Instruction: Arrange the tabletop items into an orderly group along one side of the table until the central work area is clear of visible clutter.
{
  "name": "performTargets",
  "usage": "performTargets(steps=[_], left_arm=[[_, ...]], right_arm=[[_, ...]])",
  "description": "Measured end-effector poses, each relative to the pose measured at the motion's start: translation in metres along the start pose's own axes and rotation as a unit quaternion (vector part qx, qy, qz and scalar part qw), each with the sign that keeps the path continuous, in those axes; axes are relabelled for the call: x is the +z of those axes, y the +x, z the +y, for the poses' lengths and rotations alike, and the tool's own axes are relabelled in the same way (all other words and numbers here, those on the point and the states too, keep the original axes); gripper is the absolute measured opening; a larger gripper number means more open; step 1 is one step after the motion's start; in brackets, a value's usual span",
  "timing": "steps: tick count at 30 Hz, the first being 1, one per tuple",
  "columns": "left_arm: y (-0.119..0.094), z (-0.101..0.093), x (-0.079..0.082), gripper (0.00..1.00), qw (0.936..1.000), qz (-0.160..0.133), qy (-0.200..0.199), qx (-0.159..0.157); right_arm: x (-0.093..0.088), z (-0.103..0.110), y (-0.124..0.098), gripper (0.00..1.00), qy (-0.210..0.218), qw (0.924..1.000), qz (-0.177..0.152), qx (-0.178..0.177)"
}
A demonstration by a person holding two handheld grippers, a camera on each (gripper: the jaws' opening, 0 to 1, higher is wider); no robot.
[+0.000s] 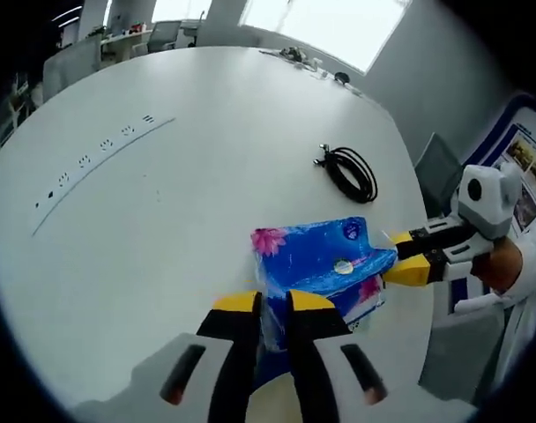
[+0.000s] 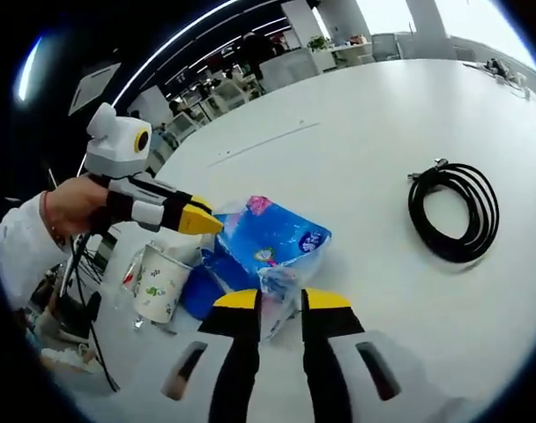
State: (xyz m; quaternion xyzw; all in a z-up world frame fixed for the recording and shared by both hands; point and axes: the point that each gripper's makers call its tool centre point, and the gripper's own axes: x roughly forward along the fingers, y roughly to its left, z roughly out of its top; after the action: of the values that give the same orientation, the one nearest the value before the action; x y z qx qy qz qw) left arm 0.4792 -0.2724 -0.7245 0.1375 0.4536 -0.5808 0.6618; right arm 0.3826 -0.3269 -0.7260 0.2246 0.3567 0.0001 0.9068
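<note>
A blue tissue pack with pink flowers [image 1: 316,256] lies near the edge of the white table [image 1: 180,203]. My left gripper [image 1: 274,304] is shut on its near end, the blue wrapper pinched between the yellow tips. The right gripper [image 1: 400,257] comes in from the right, with its tips on the pack's far corner. In the right gripper view, the right gripper [image 2: 281,301] is shut on the clear plastic end of the tissue pack [image 2: 272,238]. The left gripper [image 2: 202,220] meets the pack's other side.
A coiled black cable [image 1: 349,172] [image 2: 453,211] lies on the table beyond the pack. A printed paper cup [image 2: 158,282] stands beside the pack by the table edge. A line of sockets [image 1: 100,145] crosses the tabletop. A person's hand [image 2: 70,207] holds the left gripper.
</note>
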Motion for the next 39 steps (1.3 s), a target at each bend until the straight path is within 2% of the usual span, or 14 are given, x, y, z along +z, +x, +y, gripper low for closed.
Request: performTargets(steps=[2, 9, 31, 39], left_arm=[[0.000, 0.000, 0.001, 0.04, 1.0000, -0.003, -0.002, 0.002], [-0.003, -0.003, 0.002, 0.01, 0.9999, -0.008, -0.006, -0.001], [-0.019, -0.012, 0.025, 0.00, 0.9992, -0.039, -0.010, 0.000], [-0.028, -0.021, 0.038, 0.00, 0.9980, -0.061, -0.015, 0.002]], right_arm=[[0.001, 0.001, 0.000, 0.08, 0.002, 1.0000, -0.002, 0.005], [0.006, 0.000, -0.002, 0.03, 0.005, 0.9999, -0.010, 0.004], [0.023, -0.002, -0.013, 0.00, 0.015, 0.9992, -0.034, 0.009], [0.042, -0.006, -0.024, 0.00, 0.016, 0.9985, -0.052, 0.012]])
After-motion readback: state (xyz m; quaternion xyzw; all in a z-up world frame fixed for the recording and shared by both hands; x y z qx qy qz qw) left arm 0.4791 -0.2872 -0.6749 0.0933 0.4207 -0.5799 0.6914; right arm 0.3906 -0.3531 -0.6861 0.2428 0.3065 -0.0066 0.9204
